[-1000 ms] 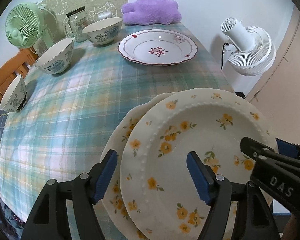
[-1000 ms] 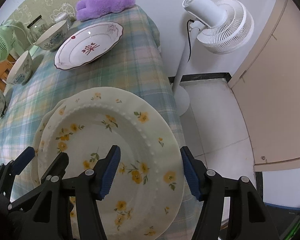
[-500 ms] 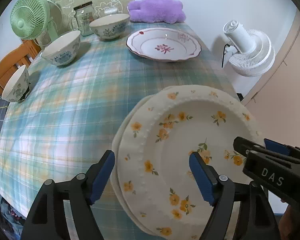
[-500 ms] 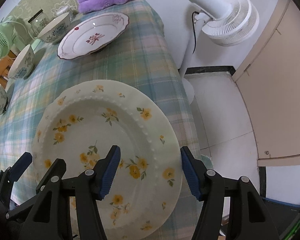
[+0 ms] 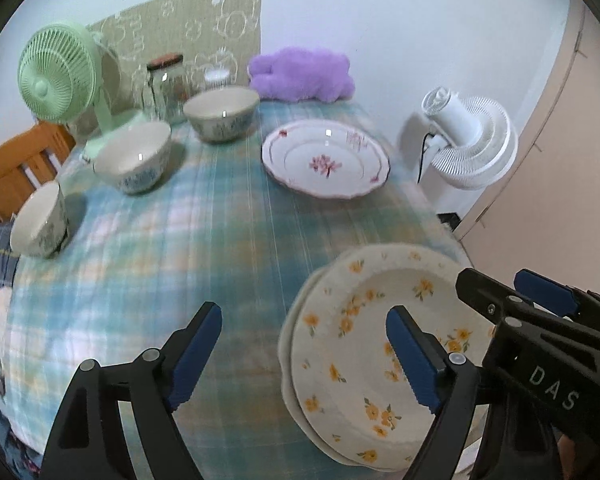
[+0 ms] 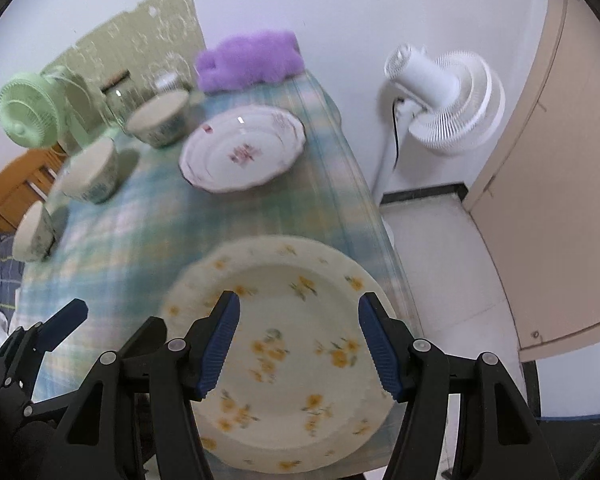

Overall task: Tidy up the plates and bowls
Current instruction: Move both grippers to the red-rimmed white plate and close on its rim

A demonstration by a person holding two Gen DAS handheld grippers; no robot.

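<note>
Two stacked cream plates with yellow flowers point(image 5: 364, 336) lie at the near right corner of the table; they also show in the right wrist view point(image 6: 284, 344). My left gripper point(image 5: 304, 352) is open and empty above the near edge, its right finger over the stack. My right gripper point(image 6: 300, 344) is open and empty above the stack. A white plate with a red flower point(image 5: 326, 164) lies at the far right, also in the right wrist view point(image 6: 242, 152). Three white-and-blue bowls stand at the left: far point(image 5: 222, 114), middle point(image 5: 134, 156), near point(image 5: 40, 220).
The table has a green plaid cloth point(image 5: 180, 248). A green fan point(image 5: 58, 74), glass jars point(image 5: 166, 84) and a purple plush point(image 5: 300, 76) stand at the back. A white floor fan point(image 5: 468, 140) stands right of the table. A wooden chair point(image 5: 12, 164) is at the left.
Both grippers have pulled back and tilted up from the flowered plates, so more of the table shows. The plates lie stacked and have not moved since half a second ago.
</note>
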